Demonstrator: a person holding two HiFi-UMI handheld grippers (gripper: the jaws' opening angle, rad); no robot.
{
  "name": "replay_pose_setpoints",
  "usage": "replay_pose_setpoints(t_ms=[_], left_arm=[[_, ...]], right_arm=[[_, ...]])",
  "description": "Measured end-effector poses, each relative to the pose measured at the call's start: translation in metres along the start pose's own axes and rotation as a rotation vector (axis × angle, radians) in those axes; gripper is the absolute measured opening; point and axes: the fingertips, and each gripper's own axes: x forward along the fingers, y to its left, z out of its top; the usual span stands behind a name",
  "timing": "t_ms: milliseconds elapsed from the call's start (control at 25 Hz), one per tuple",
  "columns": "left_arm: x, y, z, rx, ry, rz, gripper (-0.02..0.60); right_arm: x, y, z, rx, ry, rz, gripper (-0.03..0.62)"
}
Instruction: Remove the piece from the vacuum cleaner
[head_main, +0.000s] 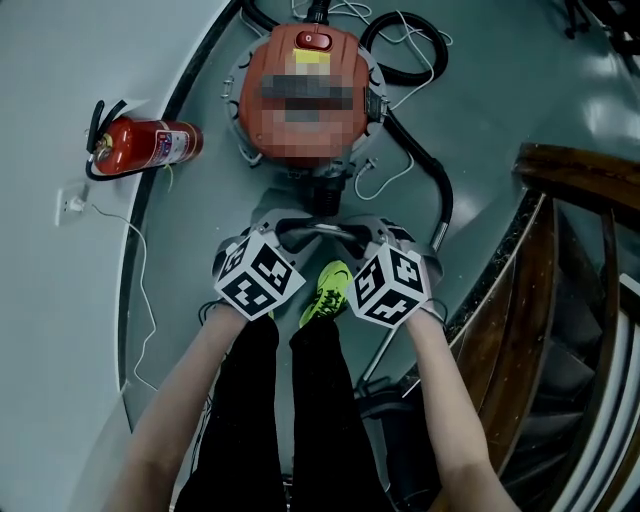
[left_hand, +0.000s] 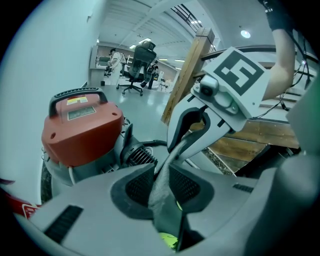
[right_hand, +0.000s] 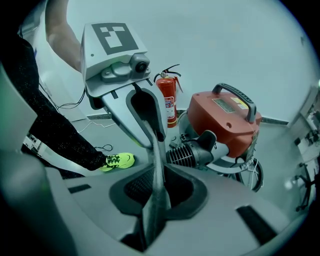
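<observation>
The red vacuum cleaner (head_main: 300, 52) stands on the grey floor at the top centre of the head view, its ribbed black hose port (right_hand: 192, 152) facing me. A thin grey piece (head_main: 322, 230) spans the gap between my two grippers, just in front of that port and off the floor. My left gripper (left_hand: 161, 185) is shut on one end of the piece (left_hand: 164, 172). My right gripper (right_hand: 159, 192) is shut on the other end (right_hand: 157, 165). In the head view the left gripper (head_main: 288, 230) and right gripper (head_main: 368, 230) sit side by side, jaws pointing towards each other.
A red fire extinguisher (head_main: 145, 147) lies on the floor at left. A black hose (head_main: 432, 175) loops round the vacuum's right side. A wooden stair rail (head_main: 565, 165) runs at right. White cable (head_main: 135, 270) trails at left. The person's green shoe (head_main: 328, 290) is below the grippers.
</observation>
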Motion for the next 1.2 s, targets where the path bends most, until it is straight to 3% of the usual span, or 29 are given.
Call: replay_pose_setpoints(t_ms=[520, 1200], left_arm=[[-0.027, -0.041, -0.024, -0.011, 0.027, -0.013, 0.094], [-0.029, -0.05, -0.043, 0.042, 0.022, -0.001, 0.094]], right_arm=[[-0.012, 0.055, 0.004, -0.012, -0.015, 0.034, 0.055], [-0.002, 0.072, 0.003, -0.015, -0.021, -0.017, 0.055]])
